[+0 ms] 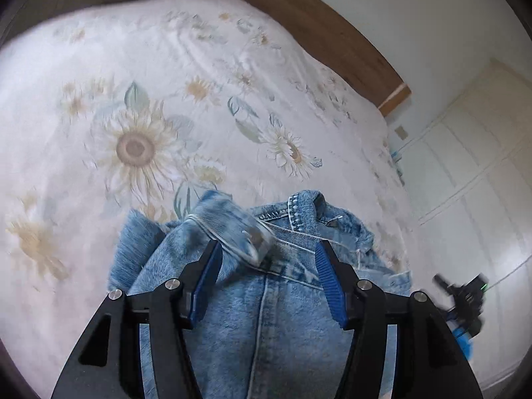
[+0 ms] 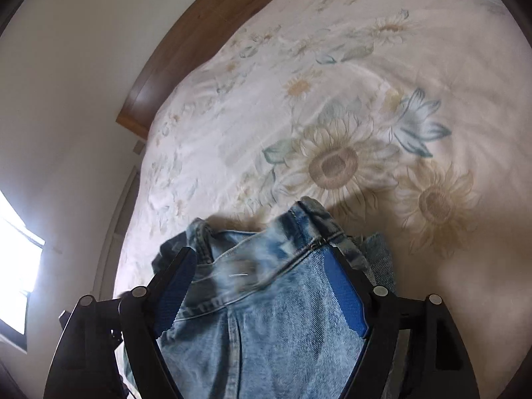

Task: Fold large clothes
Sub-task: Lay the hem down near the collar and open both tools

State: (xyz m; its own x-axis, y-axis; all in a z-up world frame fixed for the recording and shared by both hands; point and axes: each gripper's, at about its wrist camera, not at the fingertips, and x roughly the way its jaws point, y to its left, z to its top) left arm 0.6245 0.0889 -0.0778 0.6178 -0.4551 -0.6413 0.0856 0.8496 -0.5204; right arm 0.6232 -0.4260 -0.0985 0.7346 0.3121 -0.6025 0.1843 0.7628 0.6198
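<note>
A light-blue denim garment (image 1: pixel 259 299), its stitched waistband or collar bunched and motion-blurred, lies on a bed covered by a white bedspread (image 1: pixel 99 76) printed with pale sunflowers; in the left wrist view the denim fills the frame from 6 o'clock up to the centre, with one large sunflower at 9 o'clock of it and a brown wooden headboard (image 1: pixel 326 36) running along the bed's far edge toward 1 o'clock. The left gripper (image 1: pixel 267 247) stands released, its blue-padded fingers (image 1: pixel 207 282) spread to either side of the folded denim edge, pads clear of the cloth though the fabric passes between them. At 3 o'clock in that view white panelled wardrobe doors (image 1: pixel 475 153) line the wall, and a black part of the other tool shows near the frame's lower right edge. In the right wrist view the same denim (image 2: pixel 266 332) again rises from 6 o'clock, its washed-out band blurred across the middle, with the bedspread (image 2: pixel 365 66) stretching to 12 and 3 o'clock, the headboard (image 2: pixel 206 33) at 11 o'clock and a bright window (image 2: pixel 16 259) at 9 o'clock. The right gripper (image 2: pixel 262 252) is likewise let go, fingers (image 2: pixel 345 296) wide apart with the denim lying loose between them and under them, not pinched by either pad.
</note>
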